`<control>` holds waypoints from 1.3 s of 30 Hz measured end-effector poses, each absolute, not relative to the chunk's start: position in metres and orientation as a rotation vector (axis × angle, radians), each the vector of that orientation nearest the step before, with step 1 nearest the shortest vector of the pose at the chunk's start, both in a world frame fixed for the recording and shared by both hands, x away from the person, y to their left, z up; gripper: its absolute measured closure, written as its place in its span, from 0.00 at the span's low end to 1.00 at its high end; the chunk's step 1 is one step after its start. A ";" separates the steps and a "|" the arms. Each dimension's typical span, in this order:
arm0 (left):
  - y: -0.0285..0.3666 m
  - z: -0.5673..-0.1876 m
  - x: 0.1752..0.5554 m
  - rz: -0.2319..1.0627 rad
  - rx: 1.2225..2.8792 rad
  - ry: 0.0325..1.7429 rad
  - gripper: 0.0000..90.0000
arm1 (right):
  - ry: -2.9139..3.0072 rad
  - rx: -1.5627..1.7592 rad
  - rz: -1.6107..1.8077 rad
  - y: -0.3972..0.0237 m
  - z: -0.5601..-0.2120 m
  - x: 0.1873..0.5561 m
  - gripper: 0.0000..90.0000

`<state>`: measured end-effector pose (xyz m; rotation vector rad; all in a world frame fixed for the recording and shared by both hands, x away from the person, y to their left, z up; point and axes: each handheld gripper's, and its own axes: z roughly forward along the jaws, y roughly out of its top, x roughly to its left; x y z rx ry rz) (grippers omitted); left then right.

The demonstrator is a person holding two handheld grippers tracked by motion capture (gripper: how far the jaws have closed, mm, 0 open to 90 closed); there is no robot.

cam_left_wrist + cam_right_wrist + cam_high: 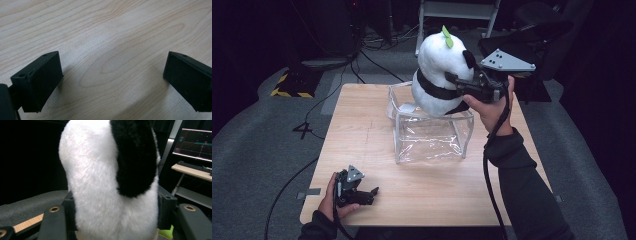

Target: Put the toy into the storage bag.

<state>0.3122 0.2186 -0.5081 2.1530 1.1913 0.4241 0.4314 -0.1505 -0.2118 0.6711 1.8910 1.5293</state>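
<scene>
In the upper centre of the high view the panda plush is gripped by the fingers of the right gripper and held above the open mouth of the clear bag, which stands on the worktop. The left gripper is rested at the lower left with its fingers spread apart and nothing between them. The step in hand is judged to be the loading of the plush into the bag; a lowering through the opening is called for next, before the grip is released.

Overhead camera (two close tool-mounted)
</scene>
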 end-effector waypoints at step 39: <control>0.218 -0.508 0.312 0.425 2.150 1.192 0.03 | 1.893 0.721 1.476 -0.123 -0.224 0.460 0.42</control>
